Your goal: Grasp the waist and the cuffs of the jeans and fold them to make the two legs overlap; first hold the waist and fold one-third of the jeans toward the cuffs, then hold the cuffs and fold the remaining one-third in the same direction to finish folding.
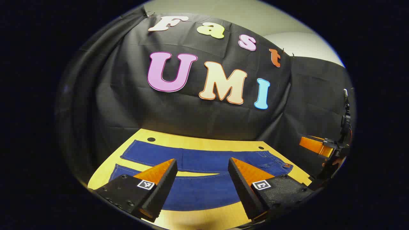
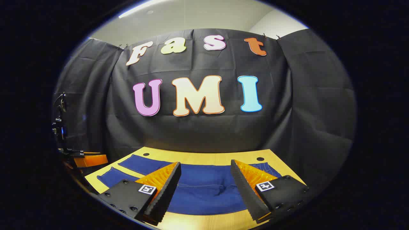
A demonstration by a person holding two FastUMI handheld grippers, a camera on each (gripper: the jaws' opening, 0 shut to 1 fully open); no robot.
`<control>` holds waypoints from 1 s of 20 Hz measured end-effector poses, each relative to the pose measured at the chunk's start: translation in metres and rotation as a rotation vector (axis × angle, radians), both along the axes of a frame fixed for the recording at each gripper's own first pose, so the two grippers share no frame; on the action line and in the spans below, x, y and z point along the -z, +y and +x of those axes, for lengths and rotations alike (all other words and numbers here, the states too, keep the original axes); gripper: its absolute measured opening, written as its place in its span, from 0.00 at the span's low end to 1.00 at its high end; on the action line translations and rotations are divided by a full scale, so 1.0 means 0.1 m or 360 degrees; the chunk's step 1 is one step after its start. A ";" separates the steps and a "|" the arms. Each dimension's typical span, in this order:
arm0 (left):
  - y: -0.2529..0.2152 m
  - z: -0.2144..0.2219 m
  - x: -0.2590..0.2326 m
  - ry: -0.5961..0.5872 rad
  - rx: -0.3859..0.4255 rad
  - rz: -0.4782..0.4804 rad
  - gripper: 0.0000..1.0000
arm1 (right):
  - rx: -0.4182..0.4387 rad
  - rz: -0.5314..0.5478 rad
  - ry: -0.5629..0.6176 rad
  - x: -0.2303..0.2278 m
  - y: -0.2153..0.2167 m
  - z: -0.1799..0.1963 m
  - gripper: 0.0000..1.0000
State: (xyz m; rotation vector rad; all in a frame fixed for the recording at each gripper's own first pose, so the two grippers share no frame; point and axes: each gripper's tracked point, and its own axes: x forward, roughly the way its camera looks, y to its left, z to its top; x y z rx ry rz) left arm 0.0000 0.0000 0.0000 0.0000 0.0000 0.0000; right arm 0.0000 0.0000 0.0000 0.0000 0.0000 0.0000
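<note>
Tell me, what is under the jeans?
The jeans lie spread flat on a yellow wooden table. What the cloth covers is hidden. Both grippers hover open above.

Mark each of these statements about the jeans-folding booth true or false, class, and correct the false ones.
1. The jeans lie spread flat on the table. True.
2. The left gripper is shut on the waist. False: its jaws stand open with denim showing between them, gripping nothing.
3. The two legs already overlap. False: they lie side by side, with a strip of table between them.
4. The right gripper is open above the jeans. True.
5. The jeans are red. False: they are dark blue.
</note>
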 end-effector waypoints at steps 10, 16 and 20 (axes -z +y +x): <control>-0.09 0.01 0.05 0.0031 0.0030 0.0061 0.94 | -0.0003 0.0000 0.0053 0.14 0.00 -0.05 0.94; -0.05 0.02 0.19 0.0077 0.0016 0.0072 0.94 | -0.0010 -0.0017 0.0092 0.22 -0.02 -0.08 0.94; 0.13 0.03 0.54 0.0209 0.0000 0.0133 0.95 | -0.0002 -0.0007 0.0124 0.30 -0.03 -0.09 0.94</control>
